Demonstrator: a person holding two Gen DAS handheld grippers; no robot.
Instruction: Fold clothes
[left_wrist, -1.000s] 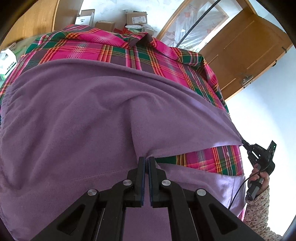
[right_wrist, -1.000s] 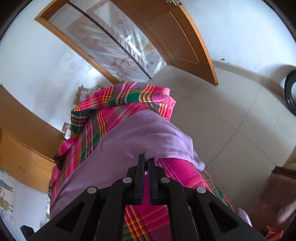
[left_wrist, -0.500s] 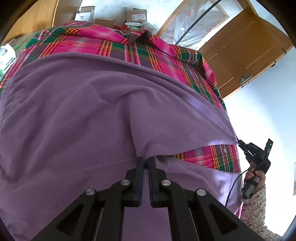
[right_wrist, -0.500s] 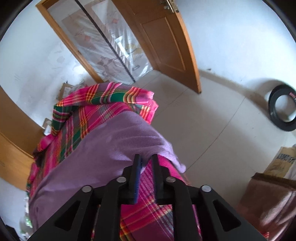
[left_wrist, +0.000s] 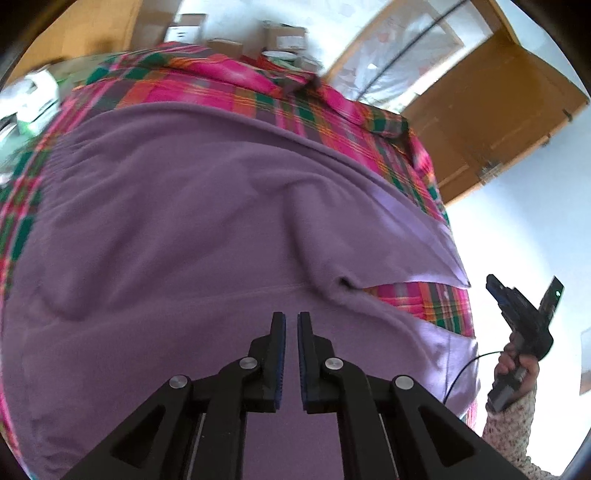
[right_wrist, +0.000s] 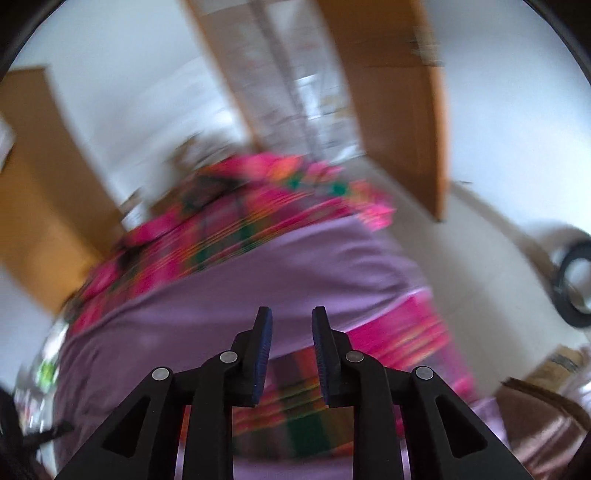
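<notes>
Garment (left_wrist: 192, 206) just beyond left gripper (left_wrist: 291, 317)

Both tongs are matte black plastic. The left tongs (left_wrist: 291, 321), at the lower middle of the left wrist view, have two flat fingers (left_wrist: 277, 354) faced with ribbed blue pads, joined to angled struts with triangular cut-outs and round silver screws. The right tongs (right_wrist: 291, 317) are built alike. At the right edge of the left wrist view, the hand (left_wrist: 517, 365) wears a pale sleeve (left_wrist: 509, 428) with a small speckled print, and a thin black cable (left_wrist: 461, 373) curves beside it.
</notes>
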